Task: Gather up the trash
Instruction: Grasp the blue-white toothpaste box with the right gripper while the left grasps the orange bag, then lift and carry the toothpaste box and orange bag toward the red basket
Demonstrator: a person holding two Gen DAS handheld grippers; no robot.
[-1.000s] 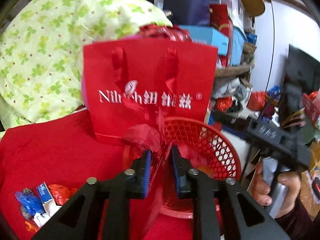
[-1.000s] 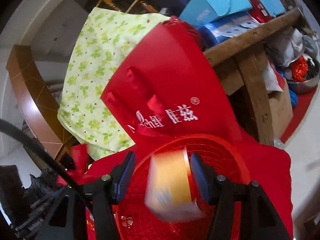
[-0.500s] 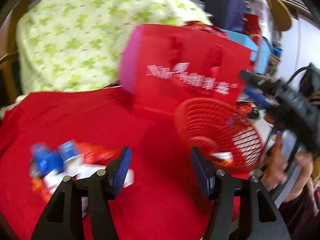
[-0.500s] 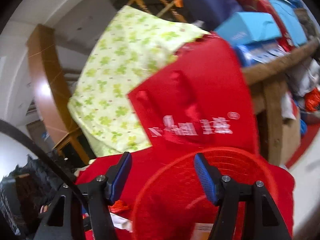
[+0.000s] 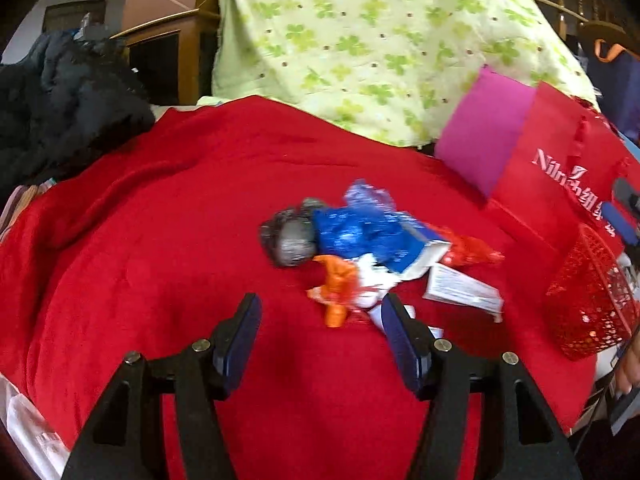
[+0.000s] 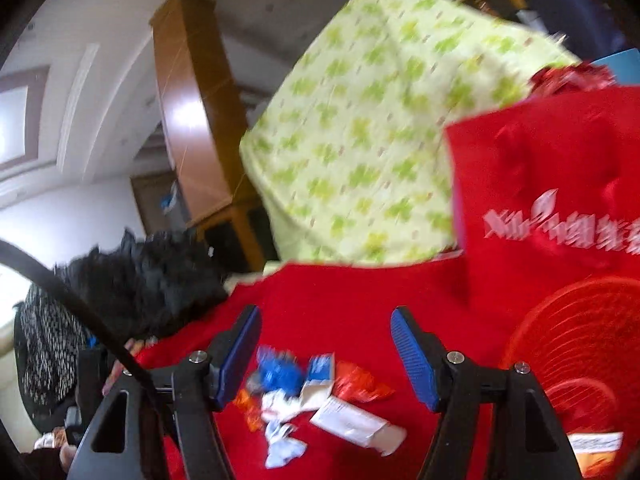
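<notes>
A dark, fuzzy garment [image 5: 68,108] is heaped at the left edge of the red blanket [image 5: 168,240] that covers the surface. The left gripper [image 5: 320,314] hangs over the blanket's near middle with its jaws wide apart and nothing between the pads. Just beyond its fingertips lies the pile of trash. A crumpled grey foil ball [image 5: 290,238] sits at the pile's left end, touching a blue crinkled wrapper [image 5: 360,228]. An orange wrapper [image 5: 336,288] lies in front of them, nearest the gripper. A blue-and-white carton [image 5: 420,256] and a flat white packet [image 5: 460,290] lie further right, with a red wrapper [image 5: 472,252] just behind the packet.

A clover-print green cloth [image 5: 380,40] rises behind the blanket's far edge. A red gift bag [image 5: 560,168] with white lettering stands at the far right corner, and the red mesh basket [image 5: 588,308] sits at the right edge, just in front of the bag and well apart from the pile.

In the right wrist view, the right gripper [image 6: 324,336] hovers above the blanket with its jaws opening and nothing held; the trash pile shows beyond and below its fingers. The basket [image 6: 580,360] is at the right, with an orange-and-white packet [image 6: 596,452] inside it.
</notes>
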